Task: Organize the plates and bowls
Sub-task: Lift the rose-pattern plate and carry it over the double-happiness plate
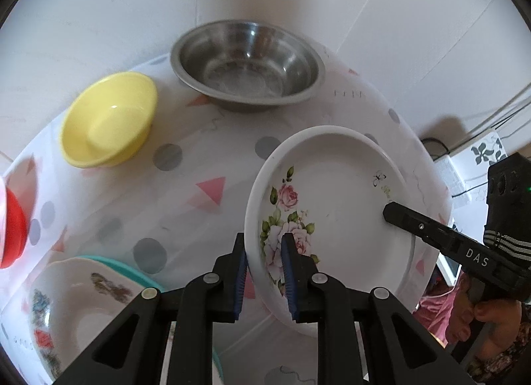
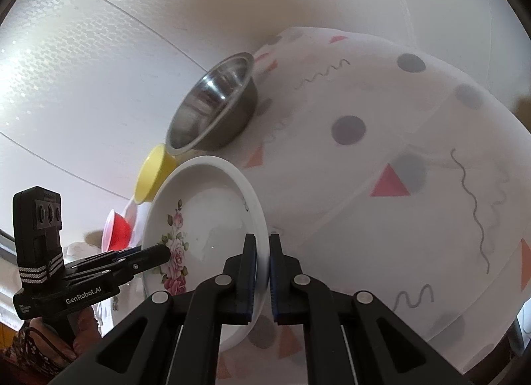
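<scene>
1. Item in hand: we are holding the floral plate (image 1: pixel 335 205) by two opposite parts of its rim, and it looks tilted, seemingly clear of the patterned tablecloth (image 1: pixel 199 205).
2. Left gripper (image 1: pixel 264 272): we are keeping its jaws narrow, clamped on the plate's near rim beside the rose print, one pad inside the rim and one outside.
3. Right gripper (image 2: pixel 262 272): we are pinching the opposite rim, jaws nearly together on the thin edge.
4. Step in hand, as we judge it: we are carrying the plate toward a stack. To do it well we are keeping both grips firm and moving the two hands together, so the rim is not twisted or slipping.
5. Neighbours, relative to the floral plate: the steel bowl (image 1: pixel 247 63) is sitting beyond it; the yellow bowl (image 1: pixel 108 119) is lying well to its left; the red bowl (image 1: pixel 11 235) is farther left still, at the picture's edge.
6. Likely destination: the printed plate on a teal one (image 1: pixel 86 312) is lying near the floral plate's left, just beside the left gripper.
7. Risk, as we judge it: the plate looks smooth, so uneven lifting could let it slide.
</scene>
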### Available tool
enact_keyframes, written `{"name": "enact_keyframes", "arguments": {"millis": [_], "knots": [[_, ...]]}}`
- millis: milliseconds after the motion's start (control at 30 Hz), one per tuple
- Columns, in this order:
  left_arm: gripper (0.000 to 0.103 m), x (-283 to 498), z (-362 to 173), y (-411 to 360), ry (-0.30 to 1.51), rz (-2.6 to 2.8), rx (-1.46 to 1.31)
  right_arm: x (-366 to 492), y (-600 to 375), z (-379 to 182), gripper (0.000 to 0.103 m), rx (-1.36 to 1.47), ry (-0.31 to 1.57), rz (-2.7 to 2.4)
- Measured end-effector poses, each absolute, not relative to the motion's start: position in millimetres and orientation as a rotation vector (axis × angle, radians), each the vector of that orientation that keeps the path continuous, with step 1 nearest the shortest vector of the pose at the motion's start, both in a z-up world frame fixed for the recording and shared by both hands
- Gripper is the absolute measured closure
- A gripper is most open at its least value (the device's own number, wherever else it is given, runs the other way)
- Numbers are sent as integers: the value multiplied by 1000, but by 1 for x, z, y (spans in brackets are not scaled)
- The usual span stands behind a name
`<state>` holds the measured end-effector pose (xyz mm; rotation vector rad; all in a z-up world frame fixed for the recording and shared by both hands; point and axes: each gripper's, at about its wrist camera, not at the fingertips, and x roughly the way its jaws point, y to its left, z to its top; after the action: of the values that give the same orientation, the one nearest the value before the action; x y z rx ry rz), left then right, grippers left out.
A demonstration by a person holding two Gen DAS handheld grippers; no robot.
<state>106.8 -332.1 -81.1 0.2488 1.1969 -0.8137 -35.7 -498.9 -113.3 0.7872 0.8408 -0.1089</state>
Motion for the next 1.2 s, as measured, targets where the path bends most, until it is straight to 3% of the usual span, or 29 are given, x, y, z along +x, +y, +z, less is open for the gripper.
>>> {"name": "enact_keyframes", "arguments": {"millis": [1200], "knots": [[83, 94, -48, -151, 1113, -571, 18, 20, -360, -76, 96, 576, 858, 166]]}}
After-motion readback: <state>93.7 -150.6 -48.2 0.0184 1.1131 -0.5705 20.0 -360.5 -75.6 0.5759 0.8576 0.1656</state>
